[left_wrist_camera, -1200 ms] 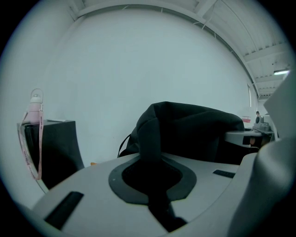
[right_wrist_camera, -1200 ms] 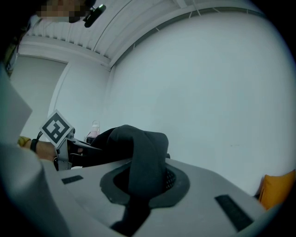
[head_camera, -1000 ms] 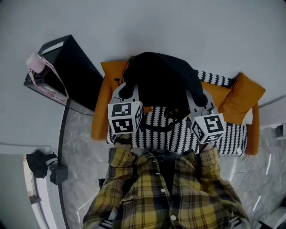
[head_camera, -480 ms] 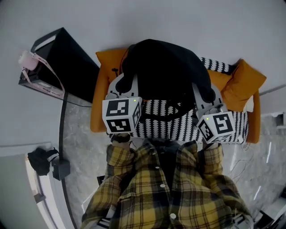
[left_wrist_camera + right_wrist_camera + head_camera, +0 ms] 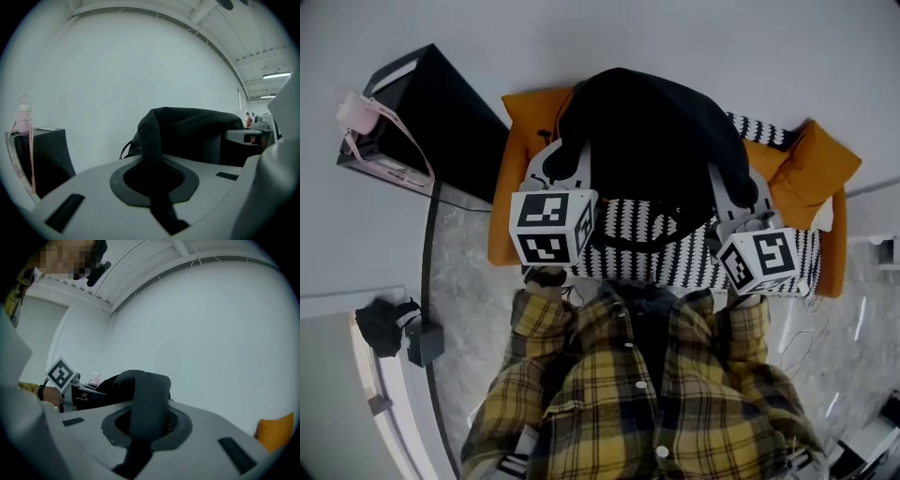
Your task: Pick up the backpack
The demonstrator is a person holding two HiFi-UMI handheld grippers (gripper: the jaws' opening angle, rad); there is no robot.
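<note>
The black backpack (image 5: pixel 652 141) hangs in front of me above the orange seat (image 5: pixel 511 187), held by its two shoulder straps. My left gripper (image 5: pixel 565 167) is at the backpack's left side, shut on a black strap (image 5: pixel 151 150) that runs up from between its jaws to the bag (image 5: pixel 197 136). My right gripper (image 5: pixel 727 195) is at the bag's right side, shut on the other strap (image 5: pixel 146 401), which loops over its jaws. In the right gripper view the left gripper's marker cube (image 5: pixel 61 374) shows beyond the bag.
A black and white striped cloth (image 5: pixel 661 258) covers the orange seat, with an orange cushion (image 5: pixel 811 173) at its right end. A black cabinet (image 5: pixel 441 131) with a pink bottle (image 5: pixel 358 111) stands at the left. A small black object (image 5: pixel 382 330) lies on the floor.
The backpack looks larger and a little higher in the head view. Both marker cubes have shifted slightly outward. Both grippers have kept their grip on the straps.
</note>
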